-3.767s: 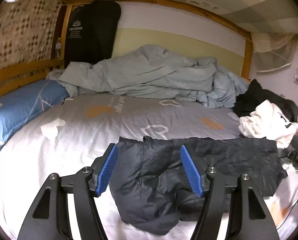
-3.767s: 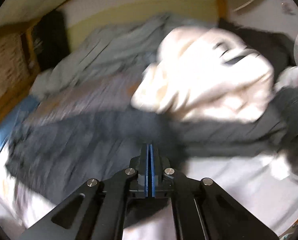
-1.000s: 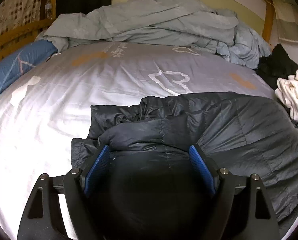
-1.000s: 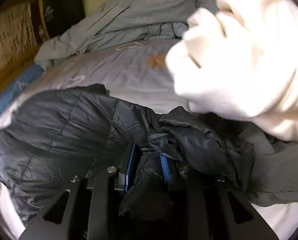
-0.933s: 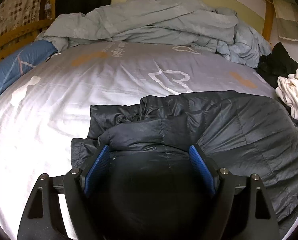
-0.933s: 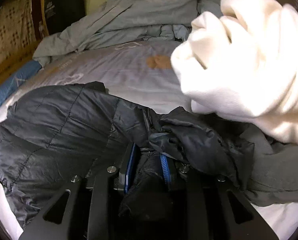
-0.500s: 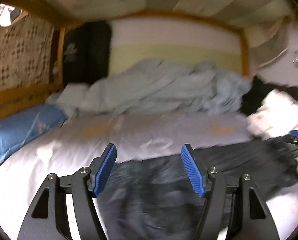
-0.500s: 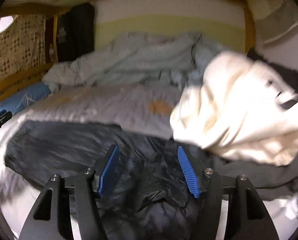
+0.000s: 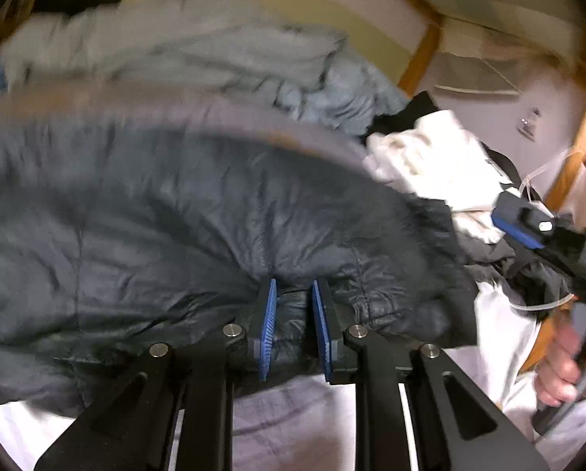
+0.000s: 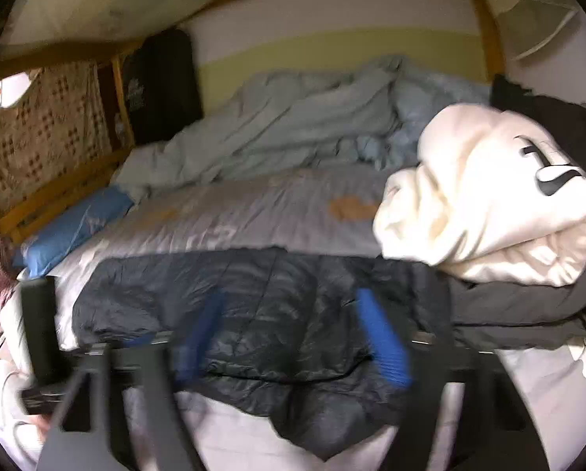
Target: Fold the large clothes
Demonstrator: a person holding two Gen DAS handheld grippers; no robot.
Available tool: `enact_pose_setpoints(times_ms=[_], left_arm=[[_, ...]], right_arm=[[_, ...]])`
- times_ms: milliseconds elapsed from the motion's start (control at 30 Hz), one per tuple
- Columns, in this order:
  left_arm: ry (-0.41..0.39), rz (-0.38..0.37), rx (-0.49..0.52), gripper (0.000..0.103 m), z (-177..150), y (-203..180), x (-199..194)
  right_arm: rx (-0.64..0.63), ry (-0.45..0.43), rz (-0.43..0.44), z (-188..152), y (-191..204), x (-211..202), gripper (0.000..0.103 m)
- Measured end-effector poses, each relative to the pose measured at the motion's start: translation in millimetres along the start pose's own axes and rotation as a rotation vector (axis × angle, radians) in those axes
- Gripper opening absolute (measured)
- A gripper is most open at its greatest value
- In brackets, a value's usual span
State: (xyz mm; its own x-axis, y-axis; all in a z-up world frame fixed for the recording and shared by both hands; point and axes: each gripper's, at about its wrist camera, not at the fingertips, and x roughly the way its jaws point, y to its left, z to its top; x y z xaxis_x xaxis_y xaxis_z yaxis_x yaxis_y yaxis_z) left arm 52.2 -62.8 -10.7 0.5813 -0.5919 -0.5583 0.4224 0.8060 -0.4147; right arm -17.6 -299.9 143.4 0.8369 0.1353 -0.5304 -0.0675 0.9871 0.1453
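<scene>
We find the left gripper (image 9: 293, 314), jaws just closing, clenched on the dark puffer jacket's (image 9: 175, 212) near hem for folding; the right gripper (image 10: 293, 337) hangs released above.

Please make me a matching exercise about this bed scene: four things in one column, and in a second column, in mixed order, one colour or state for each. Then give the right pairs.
Things:
1. puffer jacket
2. pillow
3. sweatshirt
4. left gripper

Colour or state:
A. cream white, heaped at the right side of the bed
B. blue, lying by the wooden rail
C. dark, quilted, spread across the near part of the bed
D. jaws narrow, dark fabric pinched between the blue pads

Pairs: 1-C, 2-B, 3-A, 4-D
</scene>
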Motion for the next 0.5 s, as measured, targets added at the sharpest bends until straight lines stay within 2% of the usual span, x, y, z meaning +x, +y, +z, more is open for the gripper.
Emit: enact_pose_setpoints(times_ms=[33, 100, 200, 267, 300, 367, 433, 500], left_arm=[[0.022, 0.001, -0.009, 0.018, -2, 3, 6], [0.019, -0.010, -0.014, 0.018, -4, 11, 13], [0.000, 0.025, 0.021, 0.017, -9, 6, 13], [-0.012, 0.067, 0.068, 0.017, -12, -4, 14], [-0.017, 0.079, 0.083, 0.017, -13, -6, 14], [-0.021, 0.077, 0.080, 0.017, -15, -7, 14], [-0.035, 0.075, 0.066, 0.017, -19, -5, 12], [-0.038, 0.093, 0.076, 0.017, -23, -7, 11]], right_arm=[[0.007, 0.031, 0.029, 1, 0, 7, 0.043], [0.021, 0.112, 0.092, 4, 10, 25, 0.028], [0.035, 0.231, 0.169, 13, 31, 55, 0.023], [0.045, 0.309, 0.233, 18, 48, 82, 0.016], [0.044, 0.344, 0.240, 18, 56, 96, 0.016], [0.047, 0.437, 0.195, 14, 69, 135, 0.013], [0.063, 0.509, 0.139, 9, 70, 171, 0.009], [0.090, 0.578, 0.128, 3, 62, 197, 0.006]])
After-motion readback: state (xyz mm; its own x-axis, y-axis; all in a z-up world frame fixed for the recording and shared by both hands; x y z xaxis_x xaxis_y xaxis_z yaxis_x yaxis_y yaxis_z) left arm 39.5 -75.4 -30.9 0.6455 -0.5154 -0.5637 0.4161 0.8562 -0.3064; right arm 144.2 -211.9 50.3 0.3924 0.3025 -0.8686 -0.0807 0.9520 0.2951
